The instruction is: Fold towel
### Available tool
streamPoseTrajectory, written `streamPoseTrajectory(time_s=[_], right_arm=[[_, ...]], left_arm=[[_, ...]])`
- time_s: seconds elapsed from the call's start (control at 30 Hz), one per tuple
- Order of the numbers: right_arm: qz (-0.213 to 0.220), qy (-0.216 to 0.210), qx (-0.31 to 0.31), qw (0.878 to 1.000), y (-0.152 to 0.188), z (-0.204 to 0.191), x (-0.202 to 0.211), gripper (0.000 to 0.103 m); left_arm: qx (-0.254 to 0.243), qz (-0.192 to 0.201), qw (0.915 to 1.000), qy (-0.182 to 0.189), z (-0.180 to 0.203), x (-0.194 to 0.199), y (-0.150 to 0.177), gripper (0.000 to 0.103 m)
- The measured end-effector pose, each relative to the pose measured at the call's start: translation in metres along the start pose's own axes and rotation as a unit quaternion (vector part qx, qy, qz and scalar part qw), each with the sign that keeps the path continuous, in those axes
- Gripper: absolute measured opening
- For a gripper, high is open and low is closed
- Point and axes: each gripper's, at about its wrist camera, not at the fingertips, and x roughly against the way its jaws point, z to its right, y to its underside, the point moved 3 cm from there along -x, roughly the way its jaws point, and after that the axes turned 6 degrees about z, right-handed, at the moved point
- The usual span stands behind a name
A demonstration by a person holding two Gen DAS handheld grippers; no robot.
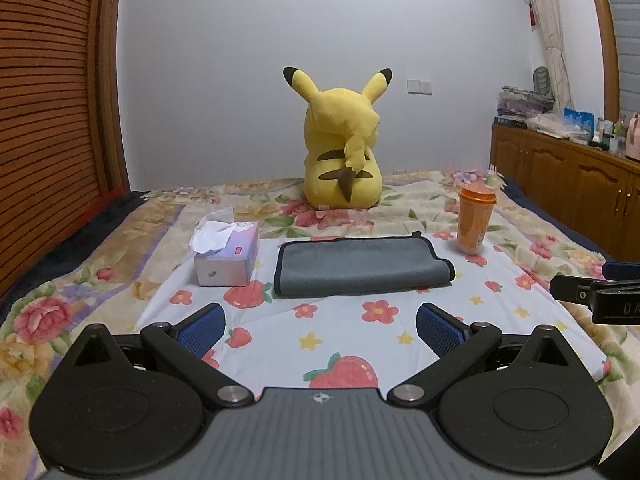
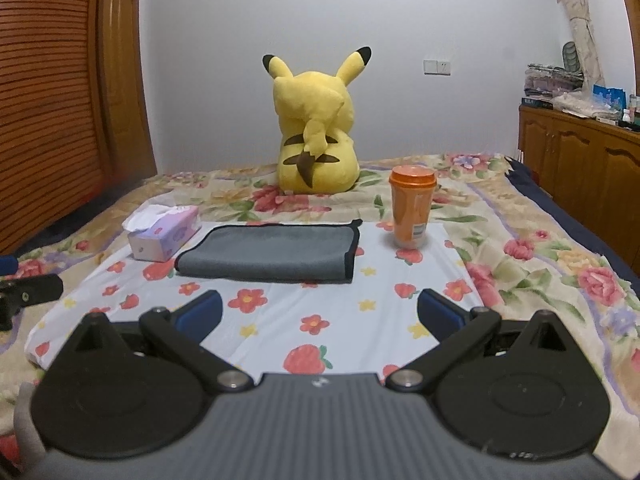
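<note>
A grey towel (image 1: 362,266) with black trim lies folded on a white cloth printed with strawberries and flowers (image 1: 344,328); it also shows in the right wrist view (image 2: 268,254). My left gripper (image 1: 320,326) is open and empty, hovering over the cloth in front of the towel. My right gripper (image 2: 318,314) is open and empty too, also short of the towel. Each gripper's tip shows at the other view's edge: the right one (image 1: 596,292) and the left one (image 2: 28,292).
A purple tissue box (image 1: 226,254) stands left of the towel, an orange cup (image 1: 475,220) to its right. A yellow plush toy (image 1: 344,148) sits behind on the flowered bedspread. A wooden wardrobe (image 1: 52,120) is left, a cluttered cabinet (image 1: 568,176) right.
</note>
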Motion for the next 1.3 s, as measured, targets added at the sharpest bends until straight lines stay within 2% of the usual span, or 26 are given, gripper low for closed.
streamPoseTrajectory(time_s=[0.27, 0.47, 1.3], right_arm=[[0.023, -0.002, 0.002, 1.000, -0.0038, 0.0003, 0.0053, 0.103], [0.041, -0.002, 0.000, 0.999, -0.0064, 0.0003, 0.0092, 0.103], [0.039, 0.002, 0.000, 0.999, -0.0050, 0.0027, 0.0087, 0.103]], left_arm=[[0.003, 0.022, 0.9997, -0.006, -0.0026, 0.0050, -0.0053, 0.103], [0.004, 0.023, 0.9997, -0.005, -0.0040, 0.0055, -0.0057, 0.103], [-0.008, 0.024, 0.9997, -0.002, -0.0008, 0.0082, -0.0033, 0.103]])
